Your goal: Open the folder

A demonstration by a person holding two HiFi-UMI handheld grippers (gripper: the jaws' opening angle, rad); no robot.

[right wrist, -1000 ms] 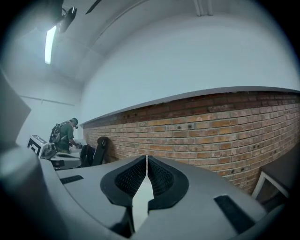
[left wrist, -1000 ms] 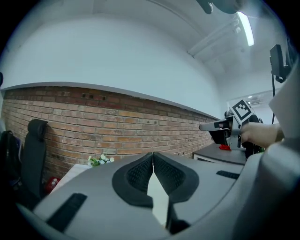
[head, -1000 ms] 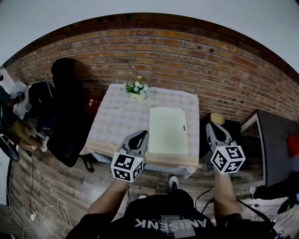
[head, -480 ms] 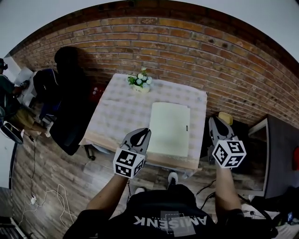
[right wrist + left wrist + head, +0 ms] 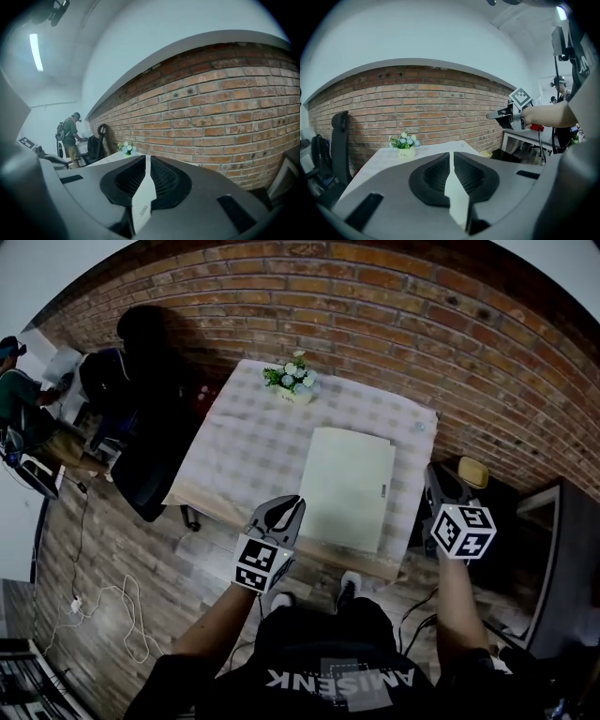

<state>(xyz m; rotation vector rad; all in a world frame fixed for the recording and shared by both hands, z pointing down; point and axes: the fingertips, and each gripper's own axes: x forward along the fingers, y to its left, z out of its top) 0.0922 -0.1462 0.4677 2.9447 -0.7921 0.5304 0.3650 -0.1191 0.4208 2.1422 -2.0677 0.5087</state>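
A pale green folder lies closed and flat on the right half of the table, which has a checked cloth. My left gripper hangs over the table's near edge, just left of the folder's near corner, its jaws shut and empty. Off the table's right edge, beside the folder, my right gripper is also shut with nothing in it. In the left gripper view the shut jaws point over the table, with the right gripper at the right. The right gripper view shows its own jaws closed.
A small pot of flowers stands at the table's far edge by the brick wall. A black office chair is left of the table, with a person further left. A yellow object and a dark desk are to the right.
Both grippers have sunk and come closer to the table's near edge. Their jaws stayed shut. The folder has not moved.
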